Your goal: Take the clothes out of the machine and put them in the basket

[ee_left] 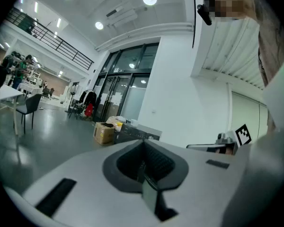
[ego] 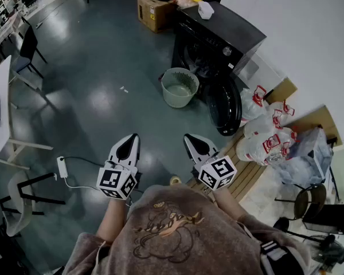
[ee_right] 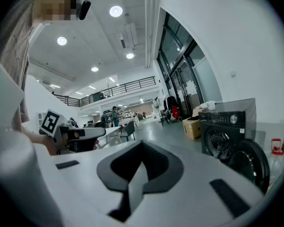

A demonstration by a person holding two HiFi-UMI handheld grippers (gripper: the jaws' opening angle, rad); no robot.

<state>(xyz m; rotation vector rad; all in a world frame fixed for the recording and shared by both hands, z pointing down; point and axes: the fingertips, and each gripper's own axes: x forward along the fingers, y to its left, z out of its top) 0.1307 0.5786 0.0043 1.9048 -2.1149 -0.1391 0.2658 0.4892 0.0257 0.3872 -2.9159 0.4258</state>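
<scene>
A black front-loading washing machine (ego: 218,42) stands at the far right with its round door (ego: 225,105) swung open. Some dark cloth shows in its drum (ee_right: 221,146) in the right gripper view. A pale green basket (ego: 180,87), with nothing showing inside it, sits on the floor just left of the door. My left gripper (ego: 128,144) and right gripper (ego: 194,143) are held side by side in front of my chest, well short of the machine. Both are shut and hold nothing. The left gripper's (ee_left: 143,143) closed jaws and the right gripper's (ee_right: 142,145) closed jaws point roughly level.
A cardboard box (ego: 157,7) sits behind the machine. White plastic bags with red handles (ego: 266,133) lie on a wooden platform at the right. A power strip (ego: 62,166) with its cable lies on the floor at the left, near chairs (ego: 26,56) and a white table (ego: 0,113).
</scene>
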